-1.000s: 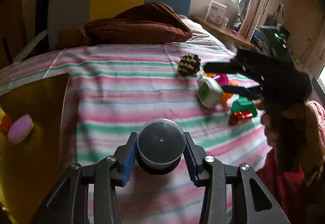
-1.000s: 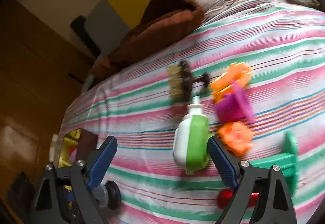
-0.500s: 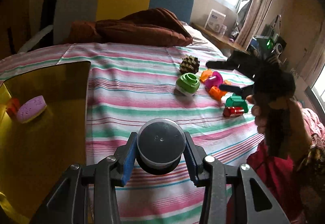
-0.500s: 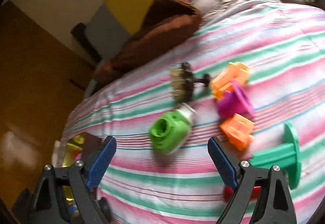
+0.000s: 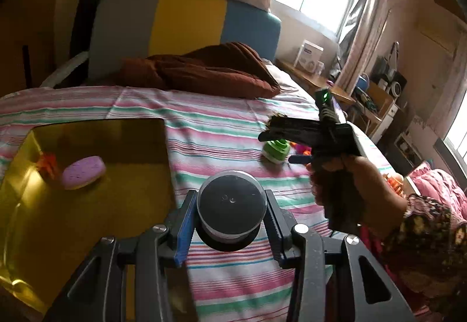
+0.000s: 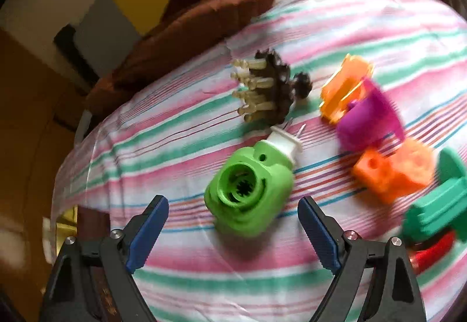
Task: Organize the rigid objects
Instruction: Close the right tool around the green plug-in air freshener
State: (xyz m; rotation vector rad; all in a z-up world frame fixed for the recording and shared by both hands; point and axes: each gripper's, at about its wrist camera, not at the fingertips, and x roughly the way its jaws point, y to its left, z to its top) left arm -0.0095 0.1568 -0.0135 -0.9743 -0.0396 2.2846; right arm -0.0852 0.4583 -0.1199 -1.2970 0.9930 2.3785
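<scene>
My left gripper (image 5: 230, 222) is shut on a round black-lidded jar (image 5: 231, 209), held above the striped bed beside a yellow box (image 5: 96, 205). The box holds a purple oval piece (image 5: 83, 171) and an orange piece (image 5: 46, 161). My right gripper (image 6: 233, 222) is open, its jaws wide on either side of a green-and-white toy (image 6: 251, 190) lying on the bed; it also shows in the left wrist view (image 5: 275, 149). Close by lie a brown spiked brush (image 6: 268, 88), orange pieces (image 6: 344, 85), a purple cup (image 6: 370, 120), a green spool (image 6: 437, 205) and a red piece (image 6: 432, 249).
A brown cushion (image 5: 204, 74) lies at the head of the bed against a grey, yellow and blue headboard (image 5: 186, 21). A wooden side table (image 5: 315, 79) with a white box stands beyond. The person's hand and sleeve (image 5: 379, 205) reach across the right side.
My left gripper has swung left with the jar, bringing the yellow box into fuller view. My right gripper let the green toy go, drew back, then closed in on it again; the toy has rolled over.
</scene>
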